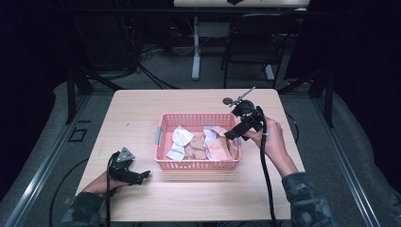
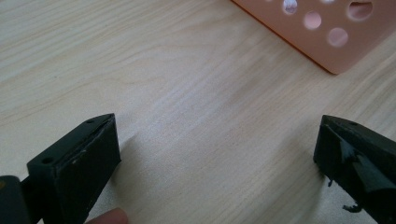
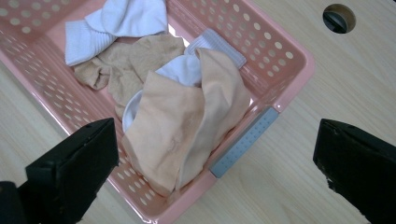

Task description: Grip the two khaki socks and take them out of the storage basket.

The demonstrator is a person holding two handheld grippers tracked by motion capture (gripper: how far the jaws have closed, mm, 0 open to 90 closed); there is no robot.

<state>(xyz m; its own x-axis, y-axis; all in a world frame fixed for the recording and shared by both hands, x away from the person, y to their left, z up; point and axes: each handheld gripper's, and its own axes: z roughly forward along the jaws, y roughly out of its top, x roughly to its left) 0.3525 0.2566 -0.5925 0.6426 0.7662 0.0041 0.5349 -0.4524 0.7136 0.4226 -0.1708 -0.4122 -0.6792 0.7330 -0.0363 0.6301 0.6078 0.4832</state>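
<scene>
A pink perforated basket (image 1: 198, 164) stands in the middle of the wooden table (image 1: 142, 109). It holds white socks (image 1: 179, 137) and tan socks (image 1: 220, 147). My right gripper (image 1: 232, 135) hovers open over the basket's right end, with a peach sock (image 3: 182, 126) and white socks (image 3: 121, 21) below its wide-apart jaws, nothing between them. My left gripper (image 1: 143, 175) rests low on the table near the front left, open and empty, pointing toward the basket corner (image 2: 327, 37).
A round cable hole (image 3: 339, 17) sits in the tabletop beyond the basket's right end. A black chair (image 1: 253, 42) and a second table's leg (image 1: 196, 47) stand behind the table. Bare wood lies left of and in front of the basket.
</scene>
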